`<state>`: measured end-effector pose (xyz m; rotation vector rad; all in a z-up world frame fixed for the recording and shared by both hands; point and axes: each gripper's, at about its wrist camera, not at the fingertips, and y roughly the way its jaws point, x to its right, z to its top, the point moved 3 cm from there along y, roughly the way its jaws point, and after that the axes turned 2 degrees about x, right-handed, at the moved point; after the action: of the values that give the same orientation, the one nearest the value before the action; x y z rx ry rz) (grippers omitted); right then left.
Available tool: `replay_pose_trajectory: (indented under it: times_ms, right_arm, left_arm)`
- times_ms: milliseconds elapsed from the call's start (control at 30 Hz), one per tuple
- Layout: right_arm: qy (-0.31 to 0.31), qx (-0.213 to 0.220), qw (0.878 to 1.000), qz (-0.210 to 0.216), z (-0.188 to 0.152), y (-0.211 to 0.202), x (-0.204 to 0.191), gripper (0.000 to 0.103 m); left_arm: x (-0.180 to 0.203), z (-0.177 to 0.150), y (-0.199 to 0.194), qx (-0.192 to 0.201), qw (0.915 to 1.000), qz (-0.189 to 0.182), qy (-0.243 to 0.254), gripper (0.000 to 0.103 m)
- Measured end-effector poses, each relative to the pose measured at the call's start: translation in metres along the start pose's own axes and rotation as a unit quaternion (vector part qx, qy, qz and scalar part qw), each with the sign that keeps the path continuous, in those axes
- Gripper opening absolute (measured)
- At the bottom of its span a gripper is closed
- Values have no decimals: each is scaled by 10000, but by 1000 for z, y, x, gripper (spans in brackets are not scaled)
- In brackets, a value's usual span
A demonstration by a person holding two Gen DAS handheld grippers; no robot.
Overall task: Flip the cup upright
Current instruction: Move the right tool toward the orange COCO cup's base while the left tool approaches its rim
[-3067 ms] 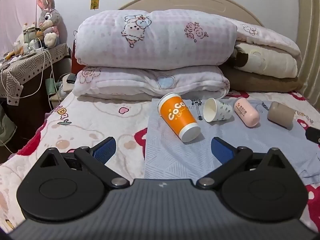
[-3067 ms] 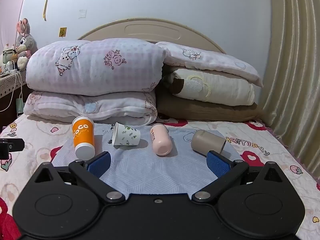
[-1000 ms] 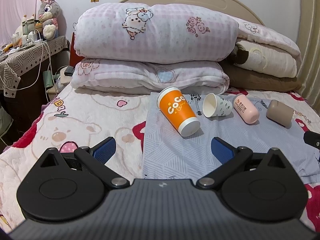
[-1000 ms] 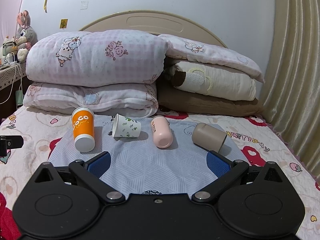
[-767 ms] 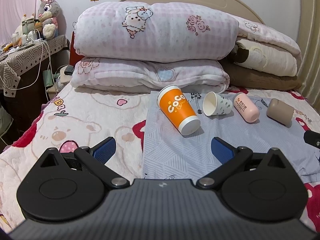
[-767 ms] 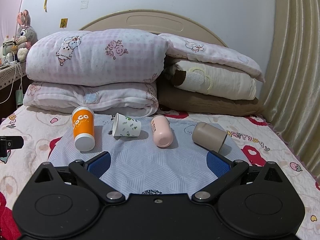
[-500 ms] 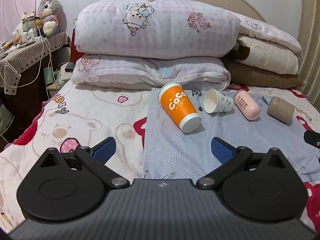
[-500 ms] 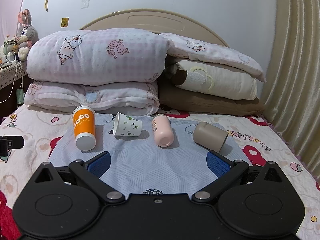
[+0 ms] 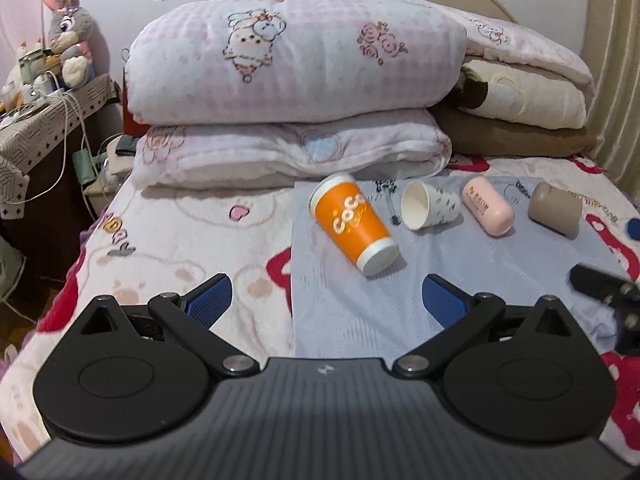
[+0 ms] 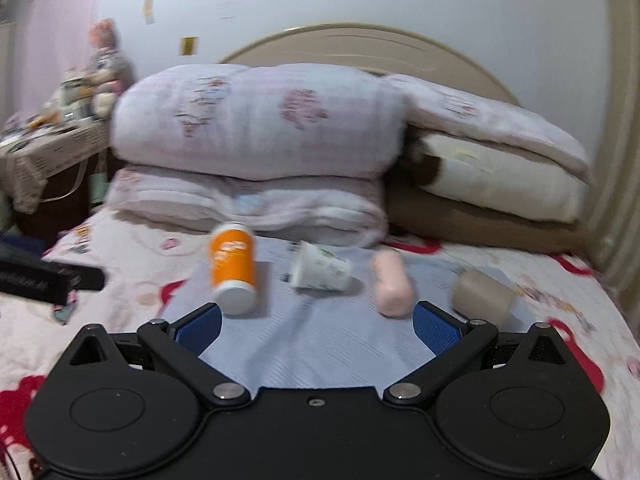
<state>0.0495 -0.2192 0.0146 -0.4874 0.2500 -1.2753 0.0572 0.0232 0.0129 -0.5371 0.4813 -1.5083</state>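
Several cups lie on their sides on a pale blue cloth (image 9: 460, 264) on the bed: an orange "coco" cup (image 9: 352, 226), a small white leaf-print cup (image 9: 430, 210), a pink cup (image 9: 487, 210) and a tan cup (image 9: 554, 209). They also show, blurred, in the right wrist view: orange (image 10: 233, 266), white (image 10: 320, 273), pink (image 10: 392, 288), tan (image 10: 482, 292). My left gripper (image 9: 326, 300) is open and empty, short of the orange cup. My right gripper (image 10: 316, 326) is open and empty, short of the white cup.
Folded quilts and pillows (image 9: 296, 92) are stacked at the headboard behind the cups. A cluttered bedside table (image 9: 36, 128) with a plush rabbit and cables stands at the left. A curtain (image 9: 616, 60) hangs at the right. The patterned bedsheet (image 9: 180, 248) surrounds the cloth.
My right gripper has swung left and forward, closer to the cups, with motion blur. It now shows larger at the right edge of the left wrist view. The left gripper has barely moved.
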Motion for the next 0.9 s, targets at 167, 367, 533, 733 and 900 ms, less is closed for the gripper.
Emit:
replay_pose_trajectory:
  times_ms: [167,367,533,733,900]
  right_arm:
    - [-31,-69,9978,661,22,16,-11,103]
    - [-458,-153,9897,1350,37,48,-27,103]
    - [-674,-291,9823,1720,40,88,-39,103]
    - [-516,-651,9732,2142,35,141,-46,102]
    - [-459,-1026,9682,2236,18,187,-54,96]
  left_arm:
    - [-11,31,14,0,9994,-187,-297,103]
    - [-20,58,60,-289,9957,-399,-781,103]
    - [-20,63,109,-597,9909,-458,-1114,101]
    - [-24,45,144,-771,9880,-507,-1241,100]
    - [-31,28,170,-988,9819,-799,-1406,100]
